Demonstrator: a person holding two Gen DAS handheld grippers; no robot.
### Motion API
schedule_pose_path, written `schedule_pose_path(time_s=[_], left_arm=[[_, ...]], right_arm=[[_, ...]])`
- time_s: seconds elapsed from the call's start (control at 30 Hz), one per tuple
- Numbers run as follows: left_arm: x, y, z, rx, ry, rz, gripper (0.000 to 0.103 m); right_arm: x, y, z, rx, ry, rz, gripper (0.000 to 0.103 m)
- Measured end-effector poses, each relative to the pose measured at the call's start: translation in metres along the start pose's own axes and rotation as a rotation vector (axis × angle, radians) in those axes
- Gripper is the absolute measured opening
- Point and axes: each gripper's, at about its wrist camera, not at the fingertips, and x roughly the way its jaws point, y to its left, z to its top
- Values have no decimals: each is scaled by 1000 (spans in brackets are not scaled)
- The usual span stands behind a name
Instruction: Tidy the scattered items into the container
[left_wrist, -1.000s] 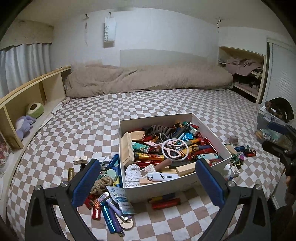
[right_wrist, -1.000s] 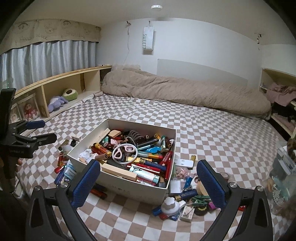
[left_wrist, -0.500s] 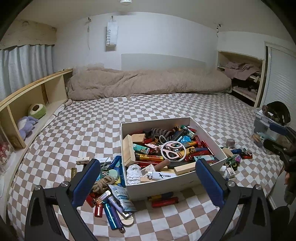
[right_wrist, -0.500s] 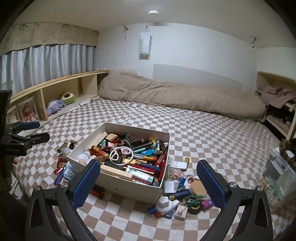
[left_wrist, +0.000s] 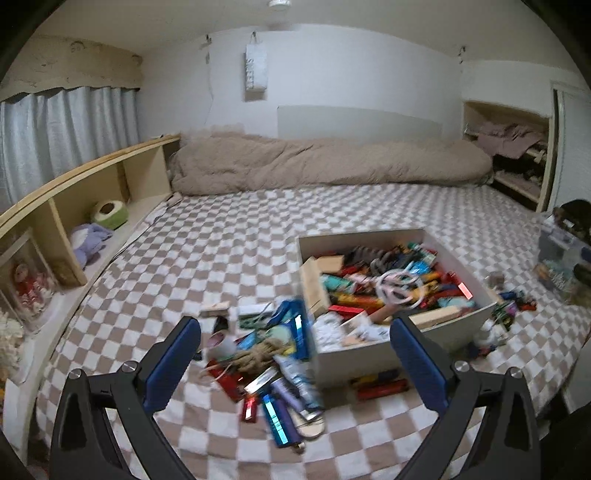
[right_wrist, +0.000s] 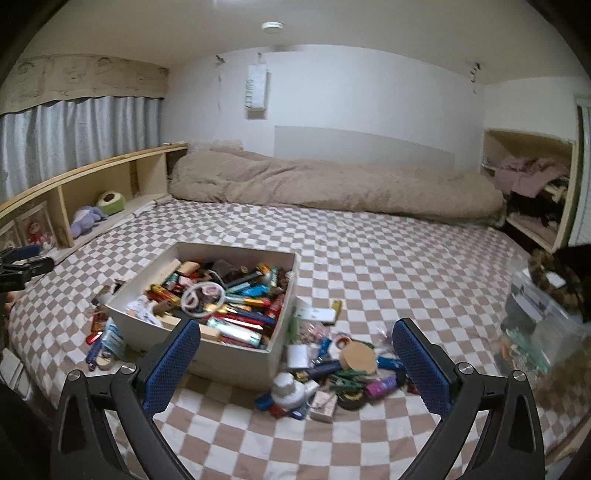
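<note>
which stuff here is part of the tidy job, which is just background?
Job:
- white box, already well filled
- loose pile left of it
- loose pile right of it
- left hand-held gripper and right hand-held gripper, both open, empty

Background:
- rolled duvet
- shelf toys
- clear bin at the bed edge

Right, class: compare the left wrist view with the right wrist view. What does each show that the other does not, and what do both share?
Only the left wrist view shows the coil of rope in the pile left of the box, under the open left gripper.

Only the right wrist view shows the round wooden disc and white phone-like slab in the pile right of the box, near the open right gripper.

Both show the full white box, pale scissors, checkered bedspread and beige duvet.
</note>
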Motion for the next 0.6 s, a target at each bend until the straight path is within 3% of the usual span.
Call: schedule_pose_path(time_s=[0.3, 0.6], left_arm=[[34, 39, -40, -40, 155, 53, 103], [82, 78, -83, -43, 320, 126, 103]], right_arm=[[29, -28, -44, 61, 119, -73, 103], [60, -42, -85, 111, 236, -85, 103]])
